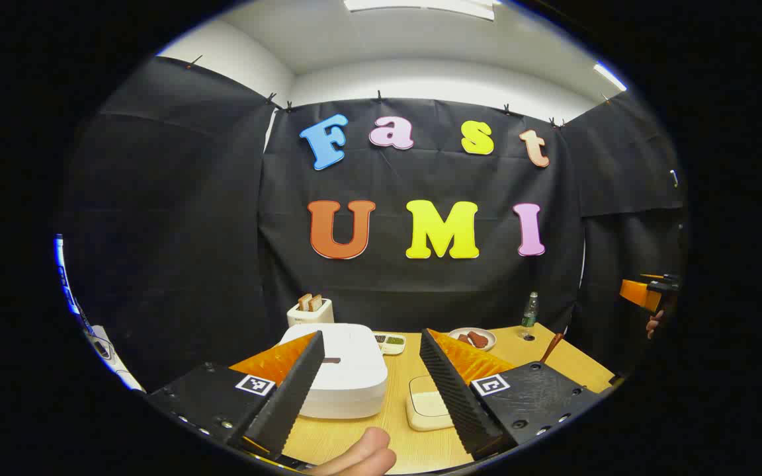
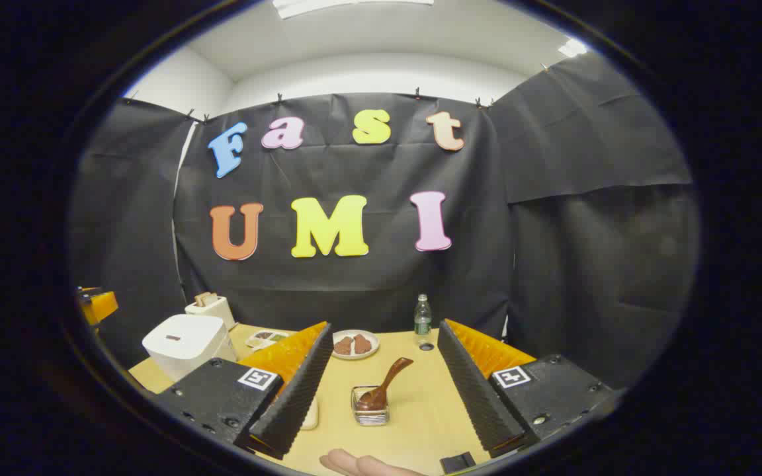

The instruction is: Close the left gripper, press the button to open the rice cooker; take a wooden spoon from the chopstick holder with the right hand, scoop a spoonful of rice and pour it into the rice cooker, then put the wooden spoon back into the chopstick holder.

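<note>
**Both grippers wide open above the table, nothing held**

Left gripper (image 1: 371, 380) hangs over the wooden table (image 1: 394, 423), its two fingers spread apart with nothing between them but air. The white rice cooker (image 1: 344, 370), lid down, sits just past the left finger (image 1: 288, 390), partly hidden behind it. A cream-coloured box (image 1: 428, 410) lies against the inner side of the other finger.

Over to the right gripper (image 2: 384, 387): jaws parted too, gripping nothing. Framed squarely between its fingers (image 2: 470, 387) stands the chopstick holder (image 2: 370, 405), and the wooden spoon (image 2: 384, 387) leans in it, handle tilted up toward the right finger. Further ahead, a plate (image 2: 354, 346) with brown food and a bottle (image 2: 423, 318). The cooker sits well off beyond the left finger here, with a toaster (image 2: 211, 309) behind it.
</note>
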`<state>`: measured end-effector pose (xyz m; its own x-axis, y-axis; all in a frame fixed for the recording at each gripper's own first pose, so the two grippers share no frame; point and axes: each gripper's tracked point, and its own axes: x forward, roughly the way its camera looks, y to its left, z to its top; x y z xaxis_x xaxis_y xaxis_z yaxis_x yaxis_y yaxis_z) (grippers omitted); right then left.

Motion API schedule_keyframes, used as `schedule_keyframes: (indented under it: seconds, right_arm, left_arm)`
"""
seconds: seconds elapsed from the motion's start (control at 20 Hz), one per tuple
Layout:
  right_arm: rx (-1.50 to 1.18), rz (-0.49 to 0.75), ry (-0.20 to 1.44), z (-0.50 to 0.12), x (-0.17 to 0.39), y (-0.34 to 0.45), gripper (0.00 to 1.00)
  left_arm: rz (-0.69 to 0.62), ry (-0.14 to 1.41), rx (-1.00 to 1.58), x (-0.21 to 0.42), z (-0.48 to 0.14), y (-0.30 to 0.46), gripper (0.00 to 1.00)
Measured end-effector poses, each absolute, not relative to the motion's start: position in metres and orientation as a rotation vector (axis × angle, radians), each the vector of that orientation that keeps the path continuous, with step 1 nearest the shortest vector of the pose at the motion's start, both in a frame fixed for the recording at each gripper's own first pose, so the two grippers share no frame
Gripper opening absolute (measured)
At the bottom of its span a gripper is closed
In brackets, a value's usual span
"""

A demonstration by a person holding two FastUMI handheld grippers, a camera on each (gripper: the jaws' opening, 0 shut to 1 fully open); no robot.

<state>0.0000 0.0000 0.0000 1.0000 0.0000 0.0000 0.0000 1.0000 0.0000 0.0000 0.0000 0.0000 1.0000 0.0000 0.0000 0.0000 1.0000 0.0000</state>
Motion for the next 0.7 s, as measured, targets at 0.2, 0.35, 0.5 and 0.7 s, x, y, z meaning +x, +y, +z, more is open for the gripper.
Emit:
schedule_keyframes:
  seconds: [0.2, 0.35, 0.5, 0.7]
  right_arm:
    - [-0.004, -0.011, 0.018, -0.001, 0.003, 0.002, 0.99]
    - [-0.007, -0.01, 0.01, 0.002, 0.0, 0.004, 1.0]
    - [-0.007, -0.005, -0.002, 0.002, -0.004, 0.005, 1.0]
    - [-0.006, -0.004, -0.008, -0.002, -0.002, 0.003, 0.99]
  left_arm:
    - [0.01, -0.01, 0.013, -0.004, 0.002, 0.008, 0.92]
    - [0.004, 0.003, -0.003, -0.007, -0.002, 0.011, 0.92]
    - [-0.015, 0.009, -0.016, -0.005, -0.004, 0.012, 0.92]
    - [-0.011, 0.001, -0.028, 0.007, -0.005, 0.023, 0.92]
